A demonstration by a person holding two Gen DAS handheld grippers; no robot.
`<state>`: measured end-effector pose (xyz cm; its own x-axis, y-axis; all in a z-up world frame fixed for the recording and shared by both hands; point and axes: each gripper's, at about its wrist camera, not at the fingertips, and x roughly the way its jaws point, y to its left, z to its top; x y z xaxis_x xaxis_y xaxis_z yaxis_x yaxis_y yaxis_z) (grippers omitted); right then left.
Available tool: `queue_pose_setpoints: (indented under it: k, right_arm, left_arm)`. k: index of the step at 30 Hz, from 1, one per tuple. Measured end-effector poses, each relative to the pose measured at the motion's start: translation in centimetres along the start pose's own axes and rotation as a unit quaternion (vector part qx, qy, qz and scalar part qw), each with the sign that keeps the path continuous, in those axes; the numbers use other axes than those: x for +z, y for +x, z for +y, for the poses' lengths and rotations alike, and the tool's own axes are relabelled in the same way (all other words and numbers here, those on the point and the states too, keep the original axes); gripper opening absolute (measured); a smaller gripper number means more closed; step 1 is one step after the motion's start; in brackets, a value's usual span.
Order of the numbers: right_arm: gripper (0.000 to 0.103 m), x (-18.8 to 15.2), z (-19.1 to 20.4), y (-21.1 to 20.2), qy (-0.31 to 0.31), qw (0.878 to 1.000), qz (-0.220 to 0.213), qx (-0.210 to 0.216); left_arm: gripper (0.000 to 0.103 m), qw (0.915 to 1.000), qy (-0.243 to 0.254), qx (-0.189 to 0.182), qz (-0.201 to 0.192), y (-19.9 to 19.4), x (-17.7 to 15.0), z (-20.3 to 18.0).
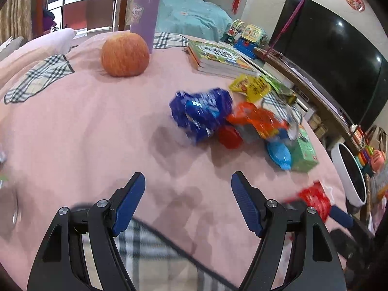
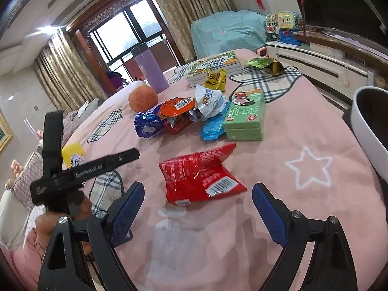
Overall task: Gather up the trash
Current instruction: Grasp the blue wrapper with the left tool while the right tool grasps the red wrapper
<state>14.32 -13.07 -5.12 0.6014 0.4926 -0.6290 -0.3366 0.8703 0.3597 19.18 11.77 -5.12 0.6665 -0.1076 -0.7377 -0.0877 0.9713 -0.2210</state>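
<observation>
Snack wrappers lie heaped on a pink bedspread [image 1: 84,126]: a crumpled blue wrapper [image 1: 201,114], an orange one [image 1: 257,118], a yellow one [image 1: 249,87] and a light blue packet [image 1: 278,155]. My left gripper [image 1: 188,189] hovers open, short of the blue wrapper, with nothing between its fingers. In the right wrist view a flat red wrapper [image 2: 198,174] lies just ahead of my right gripper [image 2: 198,203], which stands open and empty. The same heap [image 2: 184,111] shows farther back, with the blue wrapper [image 2: 148,123] at its left. The left tool's black body [image 2: 80,169] shows at left.
An apple [image 1: 125,54], a purple tumbler [image 1: 144,12], stacked books [image 1: 218,58] and a green box [image 2: 245,116] share the bed. A white bin [image 2: 371,126] stands off the bed's right edge. A TV [image 1: 334,55] sits on a low cabinet beyond.
</observation>
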Motion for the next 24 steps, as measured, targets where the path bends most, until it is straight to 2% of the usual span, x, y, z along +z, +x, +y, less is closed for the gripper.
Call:
queue_pose_setpoints:
  k: [9,11,12,13,15,16,17,19,21,24]
  right_arm:
    - [0.091,1.0,-0.6,2.0,0.010,1.000,0.017,-0.006]
    - [0.088,1.2,-0.9,2.3,0.013,1.000,0.018,-0.008]
    - [0.082,1.2,-1.0,2.4,0.013,1.000,0.019,-0.011]
    - [0.080,1.3,-1.1,2.5,0.014,1.000,0.022,-0.013]
    - [0.069,1.1,-1.2,2.7,0.019,0.999,0.025,-0.013]
    - [0.064,1.0,-1.4,2.7,0.021,0.999,0.026,-0.013]
    - [0.055,1.0,-1.5,2.8,0.022,0.999,0.026,-0.016]
    - [0.048,0.9,-1.8,2.5,0.026,0.999,0.022,-0.018]
    - [0.026,0.9,-1.8,2.1,0.027,0.999,0.017,-0.012]
    - [0.017,1.0,-1.6,1.3,0.018,1.000,0.010,-0.017]
  left_arm:
    - [0.073,0.9999,0.001,0.008,0.006,2.9,2.5,-0.1]
    - [0.048,0.9999,0.005,0.010,0.008,3.4,2.7,-0.2]
    - [0.042,0.9999,0.005,0.008,0.012,3.7,2.7,-0.2]
    - [0.030,0.9999,0.003,0.004,0.015,4.0,2.8,-0.2]
    - [0.027,0.9999,0.004,0.004,0.015,4.2,2.8,-0.4]
    - [0.021,0.9999,0.007,0.003,0.012,4.1,2.7,-0.4]
    - [0.020,0.9999,0.009,0.003,0.011,4.0,2.7,-0.5]
    - [0.019,0.9999,0.014,0.007,0.003,3.5,2.5,-0.7]
    - [0.018,0.9998,0.017,0.008,-0.002,2.7,2.0,-0.8]
    - [0.017,0.9999,0.011,0.003,-0.005,1.4,0.7,-0.6]
